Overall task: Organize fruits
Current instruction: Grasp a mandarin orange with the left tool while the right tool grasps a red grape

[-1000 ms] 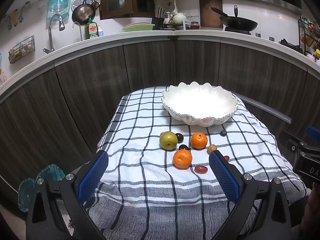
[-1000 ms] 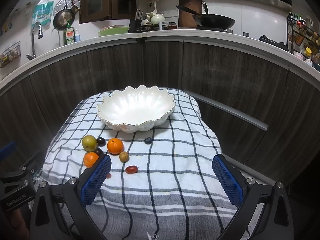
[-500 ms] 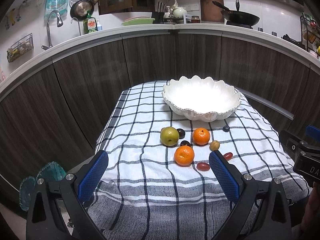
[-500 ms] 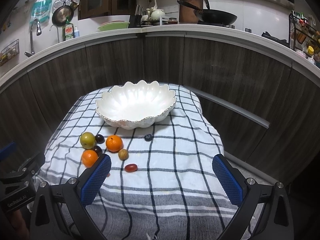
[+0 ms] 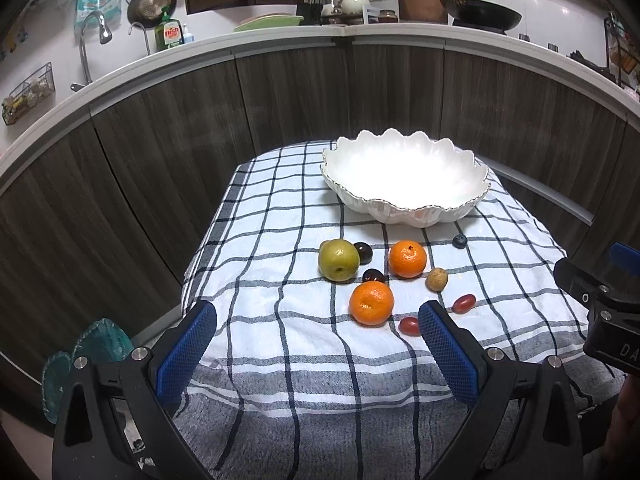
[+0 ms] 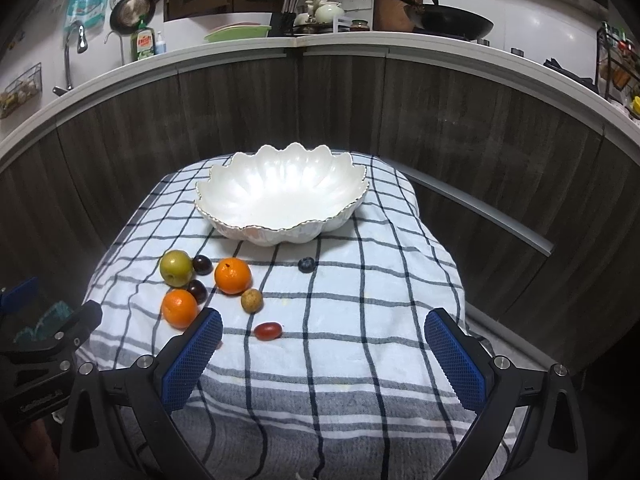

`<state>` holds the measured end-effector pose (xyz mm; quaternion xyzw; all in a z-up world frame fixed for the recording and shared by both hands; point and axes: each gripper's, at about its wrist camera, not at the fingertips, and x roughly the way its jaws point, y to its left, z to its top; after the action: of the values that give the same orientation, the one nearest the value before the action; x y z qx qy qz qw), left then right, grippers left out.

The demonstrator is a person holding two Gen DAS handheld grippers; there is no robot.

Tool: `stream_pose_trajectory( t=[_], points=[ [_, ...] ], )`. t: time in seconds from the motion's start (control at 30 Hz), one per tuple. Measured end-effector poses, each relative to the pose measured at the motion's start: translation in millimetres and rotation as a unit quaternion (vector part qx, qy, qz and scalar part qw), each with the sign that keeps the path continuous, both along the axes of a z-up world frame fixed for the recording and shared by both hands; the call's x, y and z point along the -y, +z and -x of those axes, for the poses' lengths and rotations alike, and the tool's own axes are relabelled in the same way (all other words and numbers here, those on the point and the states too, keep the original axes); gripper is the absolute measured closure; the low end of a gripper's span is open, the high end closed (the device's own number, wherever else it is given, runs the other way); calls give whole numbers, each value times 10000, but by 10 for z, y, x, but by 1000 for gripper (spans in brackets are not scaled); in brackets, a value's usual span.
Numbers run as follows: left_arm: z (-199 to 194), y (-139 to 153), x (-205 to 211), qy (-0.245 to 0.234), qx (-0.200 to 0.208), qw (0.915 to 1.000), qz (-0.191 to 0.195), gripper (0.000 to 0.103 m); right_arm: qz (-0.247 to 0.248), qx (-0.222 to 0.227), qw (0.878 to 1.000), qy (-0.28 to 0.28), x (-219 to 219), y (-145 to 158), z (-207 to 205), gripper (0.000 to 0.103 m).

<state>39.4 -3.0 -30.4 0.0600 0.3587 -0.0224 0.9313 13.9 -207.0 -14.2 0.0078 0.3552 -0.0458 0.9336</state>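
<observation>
Bowl (image 5: 404,184): far, holds nothing
Fruit: near left of it
My left gripper (image 5: 316,344): wide apart, holding nothing
My right gripper (image 6: 324,356): the same

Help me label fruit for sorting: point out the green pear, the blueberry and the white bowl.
green pear (image 5: 338,260), left wrist view, middle of its skin.
blueberry (image 6: 306,264), right wrist view, centre of the berry.
white bowl (image 6: 280,230), right wrist view, near outer wall under the scalloped rim.

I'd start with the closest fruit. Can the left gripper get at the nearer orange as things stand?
Probably yes. The left gripper is open and empty, and the nearer orange lies just ahead on the checked cloth. A cherry tomato sits close beside it.
</observation>
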Motion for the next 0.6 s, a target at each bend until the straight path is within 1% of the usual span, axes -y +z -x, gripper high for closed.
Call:
stream_pose_trajectory(
  t=[0.27, 0.47, 0.6],
  points=[
    [-171, -84, 33, -58, -212, 9998, -26, 0, 13, -191, 9998, 45, -17, -86, -144, 0],
    [-314, -201, 97, -193, -476, 9987, -31, 0, -44, -422, 9991, 86, -12, -186, -288, 0],
    [-409, -264, 121, -234, -591, 9980, -46, 0, -24, -499, 9986, 160, -42, -235, -364, 1]
  ],
)
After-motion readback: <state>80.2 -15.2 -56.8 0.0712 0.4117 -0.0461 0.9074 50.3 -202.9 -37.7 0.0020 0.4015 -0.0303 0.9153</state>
